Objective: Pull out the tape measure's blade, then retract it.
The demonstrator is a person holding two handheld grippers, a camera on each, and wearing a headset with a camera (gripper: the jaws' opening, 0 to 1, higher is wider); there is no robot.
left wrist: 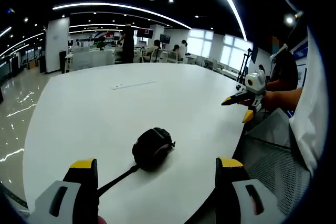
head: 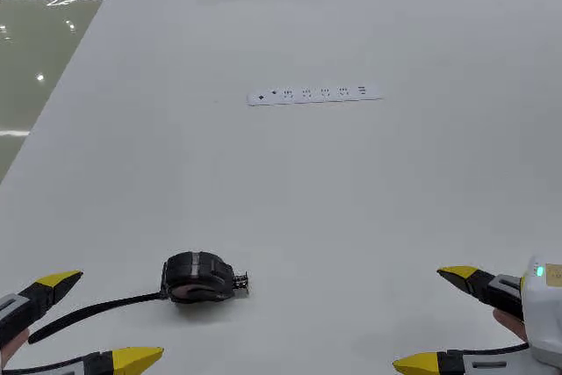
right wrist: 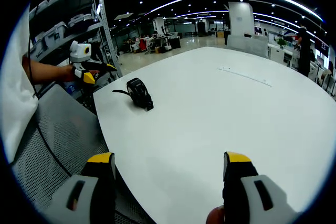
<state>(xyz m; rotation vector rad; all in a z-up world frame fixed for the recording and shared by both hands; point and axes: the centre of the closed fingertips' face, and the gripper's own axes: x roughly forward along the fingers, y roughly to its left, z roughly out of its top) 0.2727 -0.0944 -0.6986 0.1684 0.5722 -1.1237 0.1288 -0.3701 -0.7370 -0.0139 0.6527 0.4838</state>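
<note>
A black tape measure (head: 198,277) lies on the white table (head: 351,182) near its front edge, with a black strap trailing left and its blade tip at the right end. The blade is fully inside the case. My left gripper (head: 88,320) stands open just left of it, yellow-tipped jaws spread wide, nothing between them. From the left gripper view the tape measure (left wrist: 153,148) lies just ahead of the jaws. My right gripper (head: 448,315) is open at the front right, well apart from the tape measure (right wrist: 139,92), which lies far off in its own view.
A white power strip (head: 313,94) lies flat across the middle of the table. Bare tabletop spreads between it and the tape measure. The table's left edge runs diagonally beside a shiny floor (head: 39,41). Shelving (right wrist: 63,19) stands behind the person.
</note>
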